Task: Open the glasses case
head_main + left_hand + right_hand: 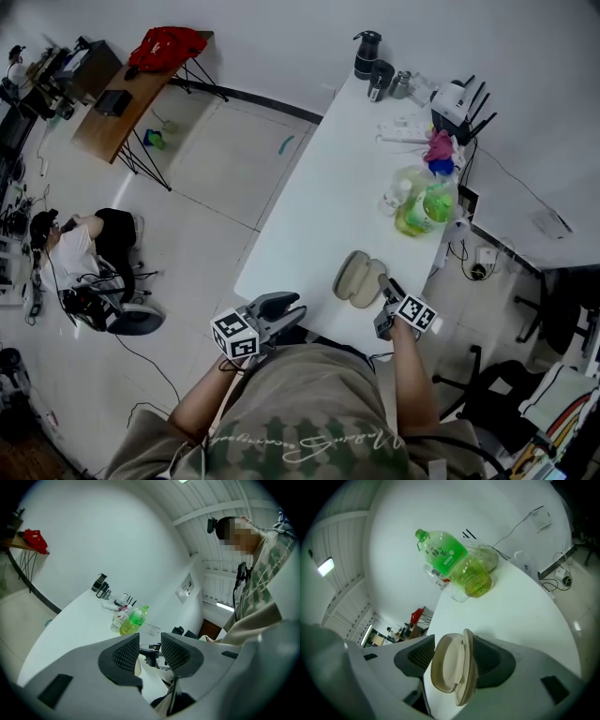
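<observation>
Lying open, glasses case (447, 667) between right gripper (457, 651) fingers (497, 665) (apart).

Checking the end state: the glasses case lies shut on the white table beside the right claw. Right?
No: the glasses case lies open, both halves spread, as the head view shows. It is on the white table beside the right claw.

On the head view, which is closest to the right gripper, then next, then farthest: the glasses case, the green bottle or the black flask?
1. The glasses case: lying open at the near end of the table, right beside the right gripper.
2. The green bottle: farther along, by the table's right edge.
3. The black flask: at the table's far end.
</observation>
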A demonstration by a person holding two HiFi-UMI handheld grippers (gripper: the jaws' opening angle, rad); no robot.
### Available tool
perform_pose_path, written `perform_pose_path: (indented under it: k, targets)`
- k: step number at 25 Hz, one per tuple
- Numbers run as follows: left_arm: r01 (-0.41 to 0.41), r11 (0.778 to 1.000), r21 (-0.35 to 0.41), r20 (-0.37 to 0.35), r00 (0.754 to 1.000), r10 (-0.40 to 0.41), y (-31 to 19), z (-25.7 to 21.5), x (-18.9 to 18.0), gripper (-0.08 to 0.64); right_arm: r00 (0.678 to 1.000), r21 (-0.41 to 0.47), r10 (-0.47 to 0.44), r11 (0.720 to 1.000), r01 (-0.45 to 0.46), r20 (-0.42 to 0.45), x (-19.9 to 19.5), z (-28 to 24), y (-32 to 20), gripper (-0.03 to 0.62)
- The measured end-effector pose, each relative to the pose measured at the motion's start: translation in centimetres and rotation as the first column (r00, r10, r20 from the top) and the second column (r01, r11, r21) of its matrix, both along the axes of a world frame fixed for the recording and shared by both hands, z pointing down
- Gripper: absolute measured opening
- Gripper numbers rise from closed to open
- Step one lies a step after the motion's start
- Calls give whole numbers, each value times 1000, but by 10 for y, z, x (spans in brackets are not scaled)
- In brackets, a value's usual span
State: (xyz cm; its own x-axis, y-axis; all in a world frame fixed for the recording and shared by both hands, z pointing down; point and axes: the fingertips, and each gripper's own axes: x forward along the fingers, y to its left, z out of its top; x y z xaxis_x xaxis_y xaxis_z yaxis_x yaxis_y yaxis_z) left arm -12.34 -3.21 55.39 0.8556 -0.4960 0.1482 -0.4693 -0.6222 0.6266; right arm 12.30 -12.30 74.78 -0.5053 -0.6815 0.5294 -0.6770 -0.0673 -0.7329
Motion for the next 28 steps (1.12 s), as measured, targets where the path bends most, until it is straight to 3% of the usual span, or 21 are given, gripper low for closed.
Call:
perform_pose_path:
  k: [6,12,18,23,24,25,28]
  targets:
    - [-50,998,29,-50,997,52,-17,-3,5,147,997,173,59,984,-51,-43,-2,-64,21,232]
    - [-115,989,94,-67,990,121,-36,-8,18,147,986,386,64,923,-1,-151,-45,-142,46,232]
    - [-119,990,69,-10,993,120,-47,7,24,146,983,440,100,898,-21,-156,-63,-174,72,232]
    - [-108,984,141,-53,992,117,-38,-20,18,144,974,481,101,877,8,-201,-65,-189,87,232]
    - [-100,983,156,-43,993,108,-33,-25,17,110,977,484,106,875,-3,-186,-64,-190,91,232]
    - [-91,981,170,-29,995,98,-28,-27,17,6,980,488,109,873,-13,-169,-62,-192,95,232]
    - [-77,978,192,-2,997,79,-5,-35,17,6,982,518,102,856,-6,-157,-61,-198,111,232]
